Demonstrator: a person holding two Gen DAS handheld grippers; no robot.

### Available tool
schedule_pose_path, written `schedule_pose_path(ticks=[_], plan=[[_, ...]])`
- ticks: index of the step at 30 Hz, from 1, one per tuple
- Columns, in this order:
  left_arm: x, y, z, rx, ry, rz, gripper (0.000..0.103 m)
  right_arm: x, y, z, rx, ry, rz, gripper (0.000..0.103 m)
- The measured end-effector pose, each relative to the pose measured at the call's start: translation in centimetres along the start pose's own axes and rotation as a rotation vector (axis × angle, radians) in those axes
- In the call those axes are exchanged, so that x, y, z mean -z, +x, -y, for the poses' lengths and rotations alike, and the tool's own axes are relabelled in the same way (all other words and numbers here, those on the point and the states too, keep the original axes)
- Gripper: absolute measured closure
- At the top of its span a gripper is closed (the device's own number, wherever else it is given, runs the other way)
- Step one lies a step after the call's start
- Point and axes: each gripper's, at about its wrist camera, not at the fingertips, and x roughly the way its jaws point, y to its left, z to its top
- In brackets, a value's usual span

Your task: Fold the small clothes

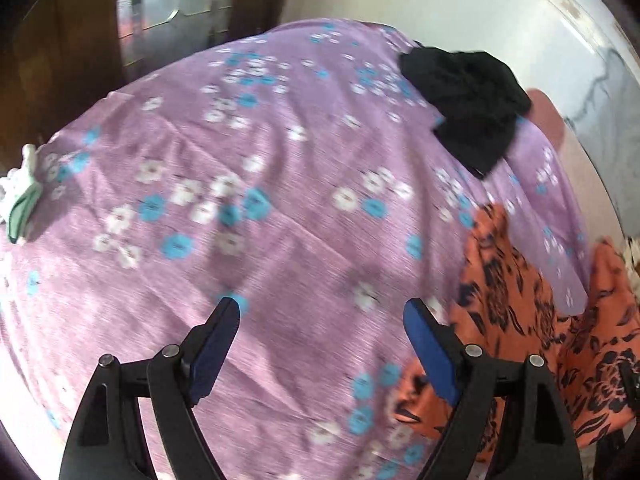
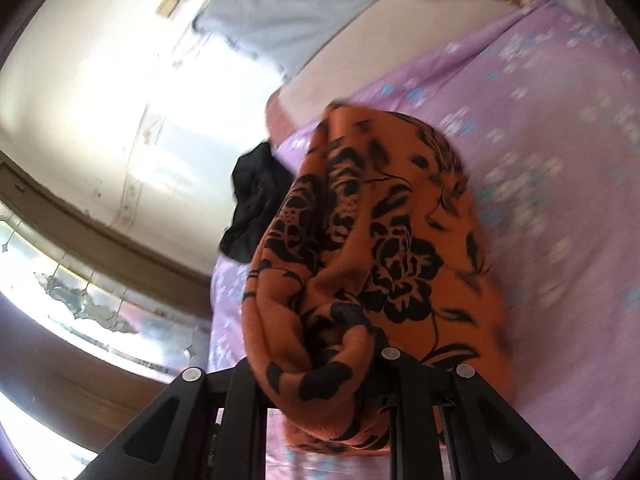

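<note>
A purple flowered bedsheet [image 1: 280, 184] is lying spread under everything. A black crumpled garment [image 1: 472, 104] is resting on its far right part, and an orange black-patterned cloth [image 1: 520, 320] is lying nearer, at the right edge. A small white-and-green cloth [image 1: 22, 196] is sitting at the far left edge.

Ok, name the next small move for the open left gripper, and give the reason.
Probably bring the left gripper, open and empty above the purple sheet, across to the hanging orange floral garment. The right gripper pinches only one bunched end, so spreading needs a second grip.
</note>
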Motion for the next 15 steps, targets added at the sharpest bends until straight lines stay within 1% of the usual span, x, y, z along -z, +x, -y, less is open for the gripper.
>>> schedule_pose_path(ticks=[4,5,7,9,11,12,13,14,15], plan=[[-0.5,0.2,-1.4,0.012,-0.053,-0.009,0.018,3.3,5.3,-2.3,-0.013,0.019,-0.100,0.083],[-0.7,0.1,-1.9,0.010,-0.063,-0.008,0.018,4.6,6.9,-2.9,-0.017,0.020,-0.135,0.083],[-1.0,0.0,-2.5,0.007,-0.081,-0.004,0.018,6.5,8.9,-3.7,-0.013,0.018,-0.181,0.083],[-1.4,0.1,-3.2,0.017,-0.103,-0.006,0.018,8.1,10.2,-4.6,0.002,-0.008,-0.191,0.083],[-1.7,0.1,-3.8,0.034,-0.131,-0.010,0.018,8.7,11.2,-5.2,0.013,-0.034,-0.196,0.083],[-1.9,0.0,-4.0,0.038,-0.138,-0.011,0.018,9.0,11.7,-5.2,0.024,-0.043,-0.208,0.079],[-2.0,0.0,-4.2,0.042,-0.144,-0.012,0.018,9.1,12.1,-4.8,0.035,-0.045,-0.224,0.078],[-2.1,0.0,-4.4,0.044,-0.149,-0.011,0.018,9.2,12.4,-4.5,0.040,-0.039,-0.248,0.072],[-2.2,-0.1,-4.5,0.045,-0.154,-0.010,0.018,9.3,12.8,-4.0,0.021,-0.025,-0.280,0.062]])
